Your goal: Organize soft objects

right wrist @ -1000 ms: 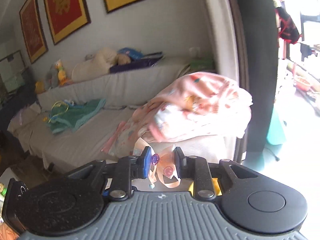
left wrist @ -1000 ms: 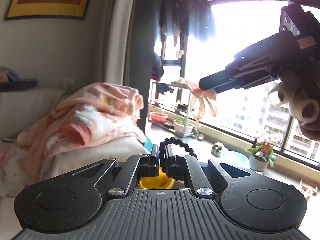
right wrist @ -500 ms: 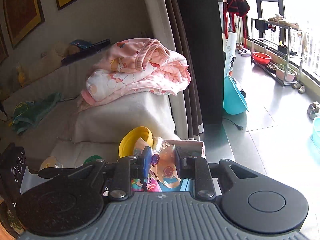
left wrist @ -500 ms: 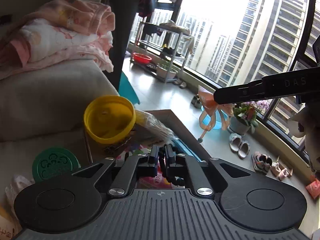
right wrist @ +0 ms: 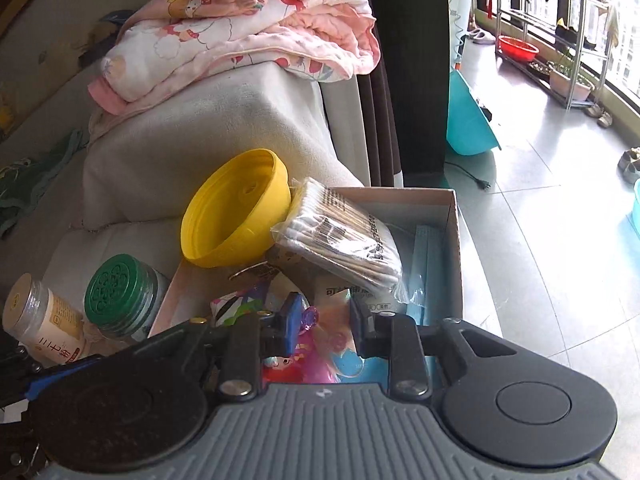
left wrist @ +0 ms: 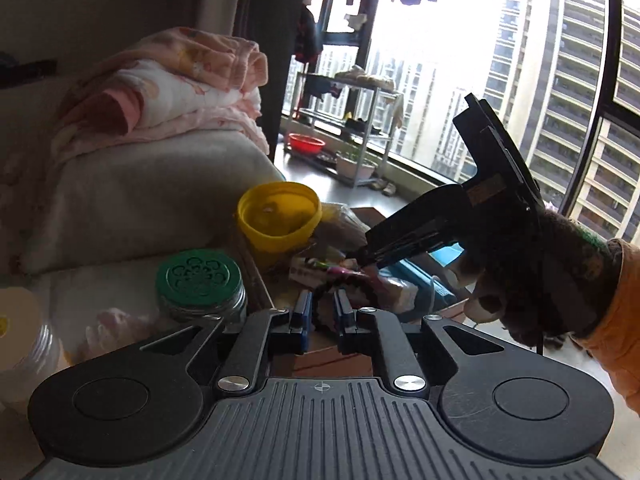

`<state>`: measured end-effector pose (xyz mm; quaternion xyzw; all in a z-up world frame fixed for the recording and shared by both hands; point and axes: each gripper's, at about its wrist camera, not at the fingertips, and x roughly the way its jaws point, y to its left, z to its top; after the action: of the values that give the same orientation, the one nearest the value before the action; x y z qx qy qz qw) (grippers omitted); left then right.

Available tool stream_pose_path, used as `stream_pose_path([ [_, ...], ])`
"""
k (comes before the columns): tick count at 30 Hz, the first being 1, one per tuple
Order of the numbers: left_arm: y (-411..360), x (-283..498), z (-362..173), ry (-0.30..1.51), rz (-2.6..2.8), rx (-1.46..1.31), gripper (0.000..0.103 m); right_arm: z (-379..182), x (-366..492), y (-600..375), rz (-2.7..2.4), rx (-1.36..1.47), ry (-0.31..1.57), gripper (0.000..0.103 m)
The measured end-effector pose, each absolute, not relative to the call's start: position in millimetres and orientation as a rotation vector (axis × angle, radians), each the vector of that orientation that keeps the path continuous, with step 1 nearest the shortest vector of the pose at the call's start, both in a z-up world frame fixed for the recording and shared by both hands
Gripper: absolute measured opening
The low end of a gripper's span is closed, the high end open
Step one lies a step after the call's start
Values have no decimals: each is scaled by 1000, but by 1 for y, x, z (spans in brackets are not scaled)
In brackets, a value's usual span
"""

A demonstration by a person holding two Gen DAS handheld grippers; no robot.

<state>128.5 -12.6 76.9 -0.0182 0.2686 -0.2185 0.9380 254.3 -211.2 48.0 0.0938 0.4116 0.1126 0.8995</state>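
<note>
black beaded hair tie (left wrist: pixel 322 300) sits between my left tongs (left wrist: pixel 322 312), jaws opening, over the cardboard box (right wrist: pixel 454 240); right tongs (right wrist: pixel 325 326) opening on the peach ribbon bow (right wrist: pixel 332 320); both light and floppy; i'd pinch the bow's knot.

Lower part of the cardboard box (right wrist: pixel 450 216) hidden behind the right gripper (right wrist: pixel 324 326) body; near wall and front corners cut from sight. Contents at the box's near edge partly covered: a pink item with a purple bead (right wrist: pixel 310 315) between the opening jaws, contact with the pads impossible to tell. Black scrunchie (left wrist: pixel 320 308) between the opening jaws of the left gripper (left wrist: pixel 322 314), mostly hidden, grip unclear. Label print on the cotton swab pack (right wrist: pixel 340 240) too small to read. Pale jar (left wrist: pixel 20 336) cut off at the left edge.
</note>
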Motion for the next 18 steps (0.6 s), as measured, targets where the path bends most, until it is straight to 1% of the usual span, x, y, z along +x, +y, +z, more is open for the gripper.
stream_pose_path([
  [3, 4, 102, 72, 546, -408, -3, 13, 49, 254, -218, 230, 222, 839, 28],
  [6, 19, 82, 63, 571, -360, 34, 13, 65, 244, -221, 234, 213, 791, 30],
  [8, 30, 79, 54, 610, -340, 35, 13, 82, 232, -222, 230, 193, 731, 40],
  [9, 35, 75, 50, 626, -333, 29, 13, 91, 225, -222, 221, 181, 697, 49],
  [10, 40, 72, 46, 639, -321, 19, 13, 100, 218, -220, 213, 164, 662, 54],
  [13, 50, 69, 39, 640, -265, 2, 13, 120, 198, -211, 208, 101, 601, 55],
  [18, 52, 66, 37, 656, -241, -36, 13, 133, 176, -177, 311, 14, 612, 55],
])
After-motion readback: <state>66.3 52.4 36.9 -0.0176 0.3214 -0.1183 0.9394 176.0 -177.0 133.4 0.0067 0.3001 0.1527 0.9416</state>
